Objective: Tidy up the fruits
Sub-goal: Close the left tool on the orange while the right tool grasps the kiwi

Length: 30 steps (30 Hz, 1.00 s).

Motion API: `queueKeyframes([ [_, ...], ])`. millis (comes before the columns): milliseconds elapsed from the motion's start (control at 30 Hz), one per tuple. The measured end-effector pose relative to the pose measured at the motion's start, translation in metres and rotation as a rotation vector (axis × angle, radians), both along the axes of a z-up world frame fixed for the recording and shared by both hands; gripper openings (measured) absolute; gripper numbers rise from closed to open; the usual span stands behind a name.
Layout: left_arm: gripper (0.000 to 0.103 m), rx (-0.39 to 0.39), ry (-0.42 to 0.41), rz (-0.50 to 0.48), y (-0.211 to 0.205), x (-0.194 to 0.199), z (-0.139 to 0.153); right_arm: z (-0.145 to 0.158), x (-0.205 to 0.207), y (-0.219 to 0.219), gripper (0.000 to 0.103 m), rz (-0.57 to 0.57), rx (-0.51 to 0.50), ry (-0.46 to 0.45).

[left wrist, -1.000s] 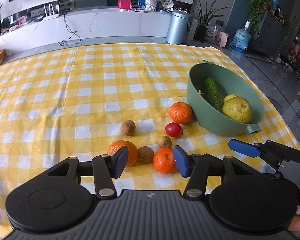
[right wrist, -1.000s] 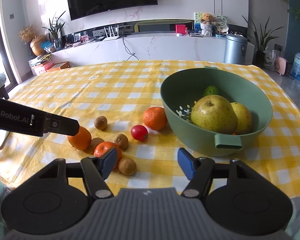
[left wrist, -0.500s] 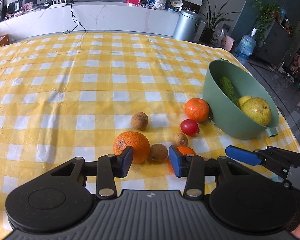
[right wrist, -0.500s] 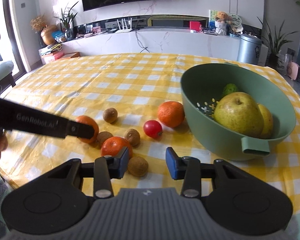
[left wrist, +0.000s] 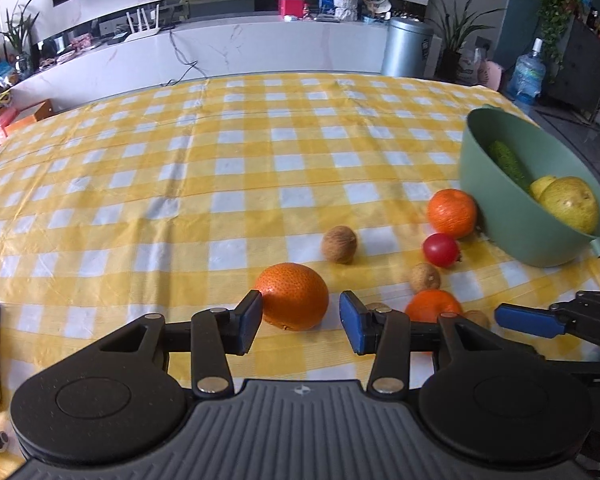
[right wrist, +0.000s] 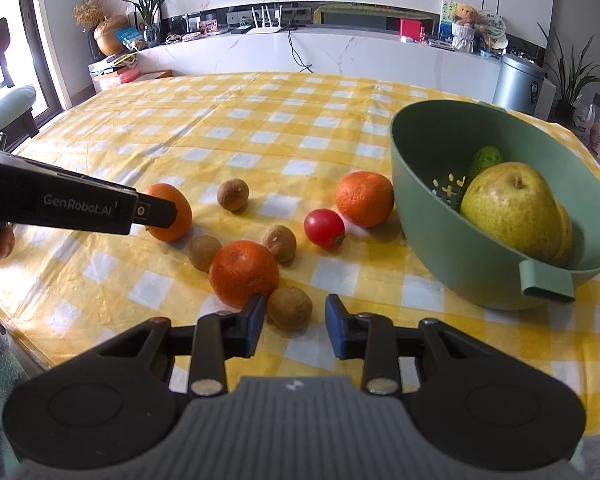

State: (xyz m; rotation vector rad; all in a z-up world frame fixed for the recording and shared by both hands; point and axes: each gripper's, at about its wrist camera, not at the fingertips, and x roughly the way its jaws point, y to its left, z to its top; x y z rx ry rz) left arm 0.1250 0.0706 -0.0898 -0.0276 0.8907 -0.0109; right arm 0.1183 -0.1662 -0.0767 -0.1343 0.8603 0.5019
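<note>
My left tool (left wrist: 300,322) stands spread, its jaws flanking the large orange (left wrist: 293,295); the left pad lies against the peel, the right pad stands clear of it. My right tool (right wrist: 296,322) has just been closing, and its jaws stand narrowly apart around a small brown fruit (right wrist: 289,307); contact cannot be told. The left finger of this tool touches a second orange (right wrist: 244,273). A third orange (right wrist: 364,199) and a red tomato (right wrist: 324,228) lie just beside the green bowl (right wrist: 428,216), which sits near the right edge of the counter (right wrist: 260,128) and holds a pear (right wrist: 508,206) and a cucumber (left wrist: 510,164). Three more brown fruits lie scattered among the oranges. The far half of the yellow checked cloth lies bare, offering open room; the near edge runs close below both tools.
</note>
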Motion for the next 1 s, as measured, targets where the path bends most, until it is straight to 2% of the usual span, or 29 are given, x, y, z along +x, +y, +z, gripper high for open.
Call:
queueKeyframes([
  [267, 0.052, 0.016, 0.018, 0.053, 0.008, 0.006, -0.008, -0.005, 0.006, 0.002, 0.025, 0.006, 0.002, 0.034],
  [500, 0.052, -0.019, 0.019, 0.11, 0.017, 0.012, -0.013, -0.008, 0.012, 0.002, 0.025, -0.006, 0.019, 0.054],
  [1000, 0.051, -0.025, -0.013, 0.119, 0.016, 0.011, -0.014, -0.011, 0.014, 0.003, 0.023, -0.008, 0.024, 0.064],
])
